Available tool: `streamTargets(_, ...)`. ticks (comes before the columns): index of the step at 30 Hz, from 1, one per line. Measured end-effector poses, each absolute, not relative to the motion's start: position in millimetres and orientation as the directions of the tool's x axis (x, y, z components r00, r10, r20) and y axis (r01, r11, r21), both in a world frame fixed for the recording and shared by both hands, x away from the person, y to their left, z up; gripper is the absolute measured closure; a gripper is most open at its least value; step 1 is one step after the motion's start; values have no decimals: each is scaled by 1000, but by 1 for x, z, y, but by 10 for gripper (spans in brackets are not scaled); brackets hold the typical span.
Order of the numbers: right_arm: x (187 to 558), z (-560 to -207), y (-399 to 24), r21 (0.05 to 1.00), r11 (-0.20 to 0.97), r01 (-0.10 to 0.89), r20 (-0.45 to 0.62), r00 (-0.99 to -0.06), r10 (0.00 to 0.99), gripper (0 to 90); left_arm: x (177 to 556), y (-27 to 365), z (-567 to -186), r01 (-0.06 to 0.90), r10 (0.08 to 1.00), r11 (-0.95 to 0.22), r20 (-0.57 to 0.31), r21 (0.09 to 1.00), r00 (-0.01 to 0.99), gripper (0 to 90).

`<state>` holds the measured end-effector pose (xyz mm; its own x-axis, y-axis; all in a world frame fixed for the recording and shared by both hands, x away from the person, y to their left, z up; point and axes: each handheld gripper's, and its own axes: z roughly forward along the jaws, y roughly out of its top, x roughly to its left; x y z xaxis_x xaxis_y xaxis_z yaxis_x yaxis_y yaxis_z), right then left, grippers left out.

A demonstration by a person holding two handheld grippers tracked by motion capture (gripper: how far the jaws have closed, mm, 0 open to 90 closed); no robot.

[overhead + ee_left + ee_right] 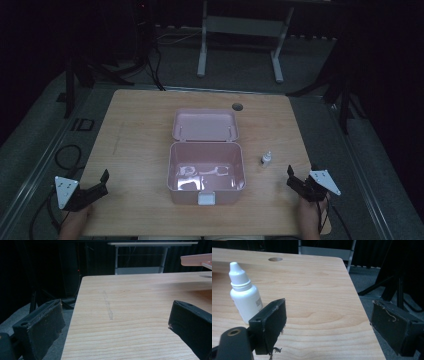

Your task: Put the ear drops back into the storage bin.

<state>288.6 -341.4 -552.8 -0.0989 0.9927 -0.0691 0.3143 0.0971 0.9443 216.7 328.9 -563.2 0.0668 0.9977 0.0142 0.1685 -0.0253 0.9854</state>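
Observation:
An open pink box (206, 192) stands mid-table with its lid (205, 125) folded back; pale shiny shapes on its floor are too dim to identify. A small white dropper bottle (266, 158) stands upright just right of the box. My right gripper (301, 176) rests near the table's front right corner, open and empty. In the right gripper view the bottle (244, 296) stands just beyond the left jaw, outside the gap of the gripper (329, 320). My left gripper (101, 183) sits open and empty at the front left edge, wide apart over bare wood (115, 322).
The wooden table (140, 125) has a round cable hole (237, 106) at the back. The pink lid's edge (197, 260) shows far off in the left gripper view. A white desk frame (240, 30) and cables (67, 155) are on the dark floor around.

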Motion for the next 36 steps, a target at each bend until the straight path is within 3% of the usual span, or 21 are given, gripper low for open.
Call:
streamTargets(8, 291, -547, -337, 928, 119, 354, -62, -169, 984, 135, 217, 328, -563, 176, 997, -30, 16, 984, 82, 4)
streamTargets(19, 304, -542, -348, 811, 73, 580, 48, -191, 980, 134, 218, 328, -563, 177, 996, -33, 18, 984, 86, 4)
streamTargets(36, 305, -540, -343, 562, 277, 779, 14, -344, 939, 115, 218, 328, -563, 178, 996, -34, 19, 984, 90, 4)
